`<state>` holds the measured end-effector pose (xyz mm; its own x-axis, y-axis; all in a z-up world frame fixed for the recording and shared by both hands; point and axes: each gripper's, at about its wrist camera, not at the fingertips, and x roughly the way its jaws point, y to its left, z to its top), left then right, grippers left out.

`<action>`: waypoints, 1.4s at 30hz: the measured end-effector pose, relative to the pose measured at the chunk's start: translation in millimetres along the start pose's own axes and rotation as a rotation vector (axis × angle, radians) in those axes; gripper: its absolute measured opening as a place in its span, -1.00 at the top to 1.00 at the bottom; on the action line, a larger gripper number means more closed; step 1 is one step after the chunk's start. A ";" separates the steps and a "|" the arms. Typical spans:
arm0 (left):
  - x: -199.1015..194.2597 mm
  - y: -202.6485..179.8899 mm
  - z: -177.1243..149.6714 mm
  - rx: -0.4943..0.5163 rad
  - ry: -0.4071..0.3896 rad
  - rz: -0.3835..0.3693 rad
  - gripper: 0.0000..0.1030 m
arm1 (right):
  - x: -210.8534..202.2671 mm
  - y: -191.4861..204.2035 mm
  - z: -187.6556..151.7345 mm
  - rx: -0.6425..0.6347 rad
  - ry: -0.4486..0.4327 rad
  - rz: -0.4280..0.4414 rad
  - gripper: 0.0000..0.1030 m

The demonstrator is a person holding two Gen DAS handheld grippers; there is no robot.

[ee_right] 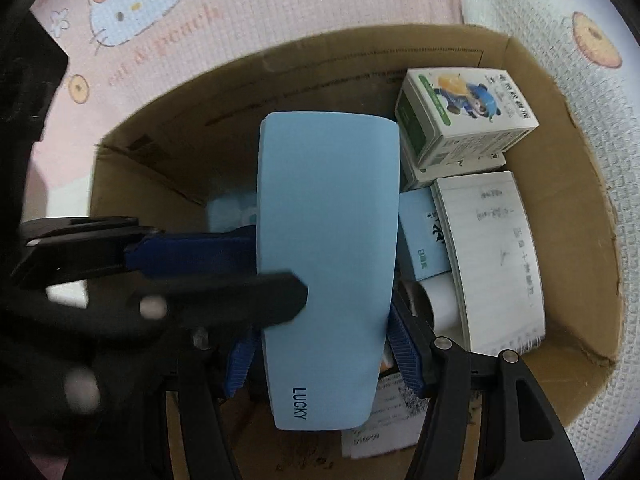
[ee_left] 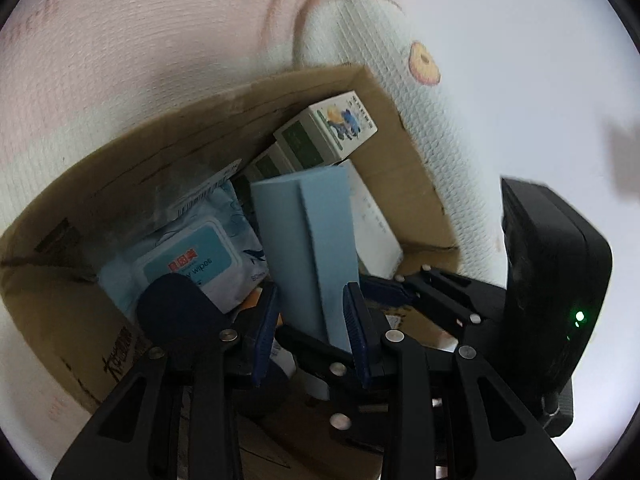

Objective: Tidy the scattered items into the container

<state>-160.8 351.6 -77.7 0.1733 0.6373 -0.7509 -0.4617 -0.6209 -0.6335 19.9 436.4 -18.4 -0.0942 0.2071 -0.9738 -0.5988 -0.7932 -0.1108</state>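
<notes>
Right wrist view shows your right gripper (ee_right: 320,356) and left gripper (ee_right: 256,252) both clamped on the blue case (ee_right: 328,248), its long axis running top to bottom at frame centre, over the cardboard box (ee_right: 568,184).

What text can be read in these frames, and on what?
"LUCKY": light blue case.
"wipes": wet wipes pack; red characters above it unreadable.
"cat & Peach", faint: pink blanket.
Cartoon-bear box, notebook, cardboard box print: too blurred.
</notes>
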 end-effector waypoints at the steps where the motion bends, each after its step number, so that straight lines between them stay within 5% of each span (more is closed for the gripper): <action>1: 3.4 -0.9 0.2 0.006 0.012 0.015 0.30 | 3.1 -2.6 1.1 0.005 0.008 0.003 -0.13; 7: 8.0 -2.4 -1.3 0.018 0.008 0.075 0.30 | 22.3 -14.5 3.0 0.002 0.068 0.001 -0.13; 17: 14.3 -5.9 -3.1 0.057 0.007 0.216 0.40 | 49.2 -25.3 8.0 -0.038 0.156 0.115 -0.14; 19: 14.8 -6.8 -4.0 0.062 0.008 0.222 0.40 | 47.5 -26.4 7.1 -0.052 0.160 0.080 -0.15; 29: 16.8 -18.6 -13.3 0.172 -0.047 0.285 0.39 | 25.1 -34.6 -9.5 -0.071 0.117 -0.018 -0.18; 36: 3.7 -19.6 -19.3 0.210 -0.086 0.251 0.39 | -5.0 -36.8 -21.6 -0.055 0.017 -0.088 -0.18; 42: -18.3 -26.5 -33.9 0.268 -0.252 0.315 0.29 | -30.4 -28.2 -39.5 0.034 -0.095 -0.102 -0.18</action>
<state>-122.3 341.0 -53.5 -0.2116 0.5483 -0.8090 -0.6715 -0.6830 -0.2873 71.0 429.9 6.5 -0.1060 0.3402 -0.9344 -0.6352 -0.7461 -0.1996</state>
